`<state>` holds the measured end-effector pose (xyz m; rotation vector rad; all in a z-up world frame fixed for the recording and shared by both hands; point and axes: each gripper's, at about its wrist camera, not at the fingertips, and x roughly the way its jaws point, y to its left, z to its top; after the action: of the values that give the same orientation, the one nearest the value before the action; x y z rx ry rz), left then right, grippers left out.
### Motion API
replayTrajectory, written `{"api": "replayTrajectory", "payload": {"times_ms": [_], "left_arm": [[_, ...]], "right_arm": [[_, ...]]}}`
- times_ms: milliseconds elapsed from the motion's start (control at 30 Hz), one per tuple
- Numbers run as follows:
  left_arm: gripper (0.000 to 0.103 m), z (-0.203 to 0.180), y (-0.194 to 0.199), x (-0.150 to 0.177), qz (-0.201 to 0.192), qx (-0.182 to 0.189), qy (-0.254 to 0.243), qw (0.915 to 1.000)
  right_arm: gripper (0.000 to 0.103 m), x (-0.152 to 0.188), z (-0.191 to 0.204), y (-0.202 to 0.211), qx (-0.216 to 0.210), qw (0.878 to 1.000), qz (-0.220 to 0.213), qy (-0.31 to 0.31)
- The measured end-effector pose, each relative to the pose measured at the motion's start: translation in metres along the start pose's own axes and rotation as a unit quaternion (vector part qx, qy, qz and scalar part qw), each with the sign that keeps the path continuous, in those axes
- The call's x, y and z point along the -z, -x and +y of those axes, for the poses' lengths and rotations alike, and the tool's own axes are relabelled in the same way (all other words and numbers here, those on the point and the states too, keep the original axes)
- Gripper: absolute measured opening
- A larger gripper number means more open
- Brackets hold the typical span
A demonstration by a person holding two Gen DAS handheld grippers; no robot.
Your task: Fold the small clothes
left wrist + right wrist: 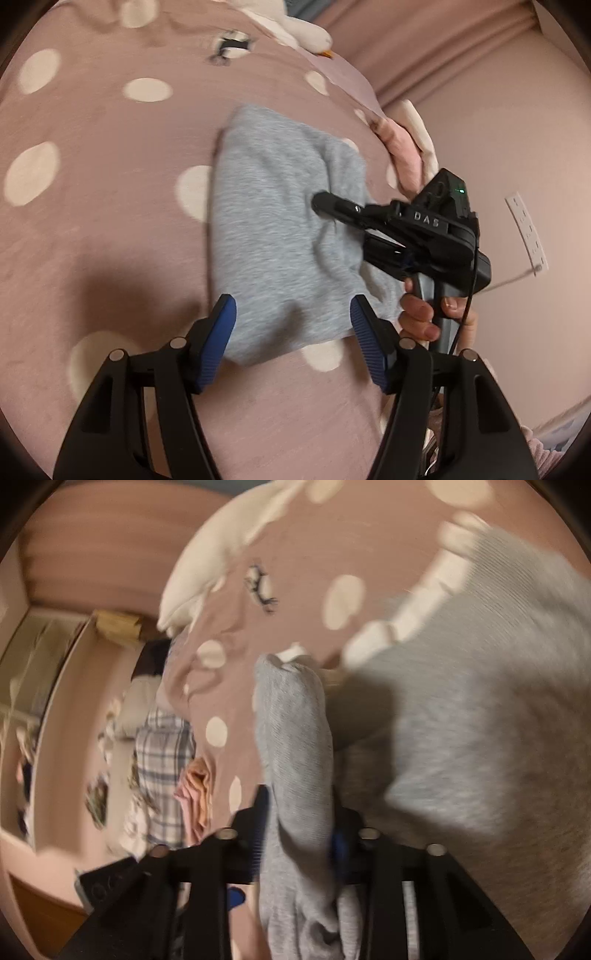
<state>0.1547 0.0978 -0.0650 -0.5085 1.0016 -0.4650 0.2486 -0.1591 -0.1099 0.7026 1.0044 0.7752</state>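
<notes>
Left claw (291,332): released, blue pads (225,325) spread to either side of the cloth's near edge, not pressing it.
Cloth (273,229): grey knit garment lying on the bed, folded over; near edge between the left pads, right side bunched.
Right claw (301,834): clenched on a gathered fold of the cloth (295,746), seen in its own view; in the left view it reaches over the cloth's right side (332,206).
Hand (424,314): wraps the right claw's handle.
Bed (92,221): pink cover with cream dots.
Far: white plush toy (295,29) at the bed's far edge.
</notes>
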Motion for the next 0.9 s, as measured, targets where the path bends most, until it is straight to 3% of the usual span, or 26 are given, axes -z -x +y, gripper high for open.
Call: {"api": "replayTrajectory", "payload": {"times_ms": [33,100,167,200,333,533,733,900], "left_arm": [[0.064,0.003,0.003,0.001,-0.003,-0.002,0.006,1.0],[0.064,0.008,0.008,0.003,-0.006,0.0,0.021,0.9998],[0.064,0.007,0.012,0.005,-0.009,0.002,0.024,0.9997],[0.064,0.006,0.012,0.006,-0.008,0.002,0.022,0.9997],[0.064,0.001,0.017,0.01,-0.006,0.005,0.013,0.9999],[0.064,-0.02,0.001,0.007,0.006,0.016,-0.006,0.9998],[0.064,-0.06,-0.027,-0.01,0.012,0.036,-0.036,0.9986],[0.06,-0.112,-0.058,-0.021,0.019,0.041,-0.093,0.9946]], "right_arm": [[0.015,0.0,0.004,-0.004,0.017,1.0,0.004,0.011],[0.014,-0.003,0.006,-0.011,0.044,0.999,0.007,0.009],[0.013,-0.003,0.009,-0.005,0.044,0.999,-0.003,0.011],[0.012,-0.003,0.012,0.002,0.057,0.997,-0.051,-0.014],[0.012,-0.005,0.028,0.042,0.06,0.994,-0.088,0.017],[0.012,-0.005,0.015,0.105,0.096,0.985,-0.14,0.02],[0.012,-0.003,-0.018,0.117,0.174,0.976,-0.132,0.011],[0.012,-0.002,-0.044,0.111,0.181,0.976,-0.124,-0.01]]}}
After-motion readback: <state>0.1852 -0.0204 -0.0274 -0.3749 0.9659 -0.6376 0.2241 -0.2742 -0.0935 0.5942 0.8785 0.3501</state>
